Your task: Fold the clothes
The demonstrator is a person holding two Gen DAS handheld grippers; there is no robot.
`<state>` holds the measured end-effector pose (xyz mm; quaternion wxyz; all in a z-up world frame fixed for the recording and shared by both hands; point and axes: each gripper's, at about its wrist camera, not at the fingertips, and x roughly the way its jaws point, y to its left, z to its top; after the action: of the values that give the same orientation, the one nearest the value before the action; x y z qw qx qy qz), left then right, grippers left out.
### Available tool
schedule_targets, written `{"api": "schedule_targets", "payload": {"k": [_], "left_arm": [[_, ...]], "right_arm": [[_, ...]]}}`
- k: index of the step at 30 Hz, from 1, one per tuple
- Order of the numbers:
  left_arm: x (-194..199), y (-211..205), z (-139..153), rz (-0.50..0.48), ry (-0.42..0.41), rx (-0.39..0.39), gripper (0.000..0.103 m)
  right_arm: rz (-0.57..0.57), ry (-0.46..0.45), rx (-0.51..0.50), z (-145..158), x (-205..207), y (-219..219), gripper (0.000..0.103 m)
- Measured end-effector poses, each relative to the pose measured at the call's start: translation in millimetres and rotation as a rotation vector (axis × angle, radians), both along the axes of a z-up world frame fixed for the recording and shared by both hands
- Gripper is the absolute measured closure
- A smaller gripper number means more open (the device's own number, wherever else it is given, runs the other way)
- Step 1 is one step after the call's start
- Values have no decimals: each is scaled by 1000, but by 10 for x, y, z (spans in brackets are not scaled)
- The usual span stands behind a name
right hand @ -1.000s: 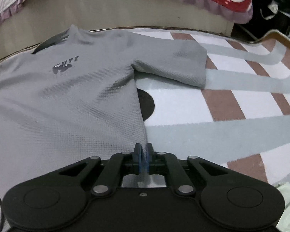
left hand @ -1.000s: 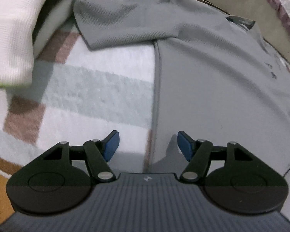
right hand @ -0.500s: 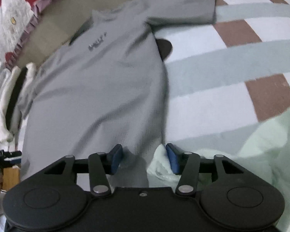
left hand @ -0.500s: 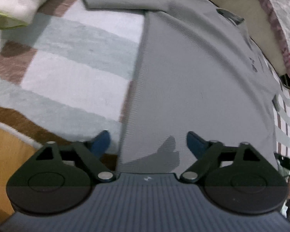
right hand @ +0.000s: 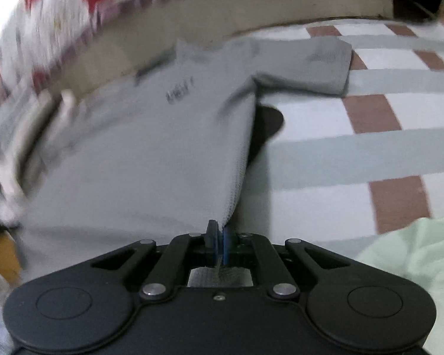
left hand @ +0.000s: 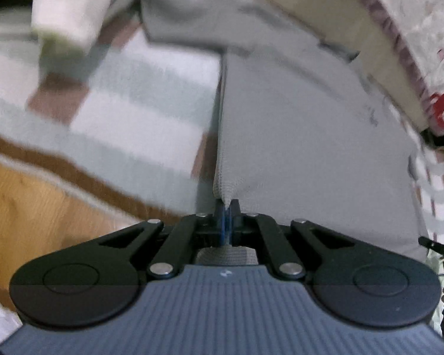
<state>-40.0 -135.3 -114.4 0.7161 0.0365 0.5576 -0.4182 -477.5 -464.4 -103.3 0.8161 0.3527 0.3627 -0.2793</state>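
We are seeing a plain grey T-shirt [right hand: 151, 153] lying on a rug [right hand: 355, 153] checked white, pale-green and brown.

- Soft, even indoor light is filling both views, with no glare showing.
- Motion blur is smearing the striped rug [left hand: 127, 109] and the bed frill [right hand: 74, 23] toward ten o'clock.
- Fisheye distortion is bending the edges.
- A shadow is lying under the grey T-shirt [right hand: 151, 153] at three o'clock.

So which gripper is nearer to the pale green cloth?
Right. The right gripper, shut on the grey shirt, has the green cloth just beside it; the left gripper pinches the opposite corner.
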Motion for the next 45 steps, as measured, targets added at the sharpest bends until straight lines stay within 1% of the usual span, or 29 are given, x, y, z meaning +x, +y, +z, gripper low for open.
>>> {"api": "schedule_targets", "payload": {"k": [3,6,9,11,14,15,17,18,20,22,24,25,26,27,28,29,30,32,33,34,35,37,38,39,40,42,45], "left_arm": [[-13,25,-12,7,8,2,101],[-26,50,-25,14,15,4,102],[-15,65,-62,22,30,4,102],[11,86,-65,28,29,0,102],[-68,126,68,-3,-15,-2,102],[-88,127,56,-18,-20,16,101],[-118,95,-38,-44,-17,70,101],[-129,60,-100,-54,-21,105,101],[-172,-1,-123,-92,-48,149,101],[-208,-34,-67,-115,-76,168,99],[-171,-46,13,-135,-71,171,98],[-141,-49,56,-145,-64,170,96],[-96,-57,122,-146,-59,153,92],[-25,-76,222,-141,-59,115,87],[56,-101,335,-138,-62,69,84],[146,-152,442,-138,-75,24,74],[241,-238,546,-137,-103,-13,68],[412,-514,718,-130,-202,-43,67],[495,-663,799,-126,-255,-53,67],[588,-822,852,-118,-296,-62,65],[689,-989,882,-106,-327,-69,63],[922,-1317,881,-64,-385,-86,62],[1040,-1462,852,-37,-394,-84,61],[1154,-1588,799,-14,-380,-82,61],[1270,-1706,737,8,-353,-81,61],[1355,-1787,638,0,-350,-87,61],[1422,-1842,500,-34,-367,-101,61]], "right_arm": [[-24,-3,46,-88,4,-20,98],[27,-1,42,-12,-6,-22,98],[46,-9,31,-8,-27,-47,98],[39,-66,43,-11,-68,-30,98],[28,-158,64,-10,-135,0,98],[45,-126,38,19,-129,24,99],[136,72,-38,-28,8,88,99],[159,120,-41,-78,70,93,99],[155,149,-32,-114,177,90,99],[203,197,-61,-63,303,150,98],[262,265,-87,0,385,152,96],[254,276,-89,61,411,108,95],[235,280,-89,130,435,55,90],[208,261,-93,226,461,-8,90],[198,223,-108,339,513,-72,90],[193,181,-126,455,570,-136,90],[199,138,-141,577,667,-209,90],[230,84,-142,771,1043,-415,89],[245,59,-140,865,1240,-521,84],[261,34,-139,959,1437,-626,74],[283,50,-117,1023,1702,-740,71],[343,155,-92,1157,2290,-942,71],[388,186,-101,1244,2531,-986,71],[437,211,-117,1335,2759,-1016,71],[468,211,-136,1418,2938,-1028,71],[516,198,-160,1540,3291,-1054,71],[514,193,-140,1434,3711,-1188,71]]}}
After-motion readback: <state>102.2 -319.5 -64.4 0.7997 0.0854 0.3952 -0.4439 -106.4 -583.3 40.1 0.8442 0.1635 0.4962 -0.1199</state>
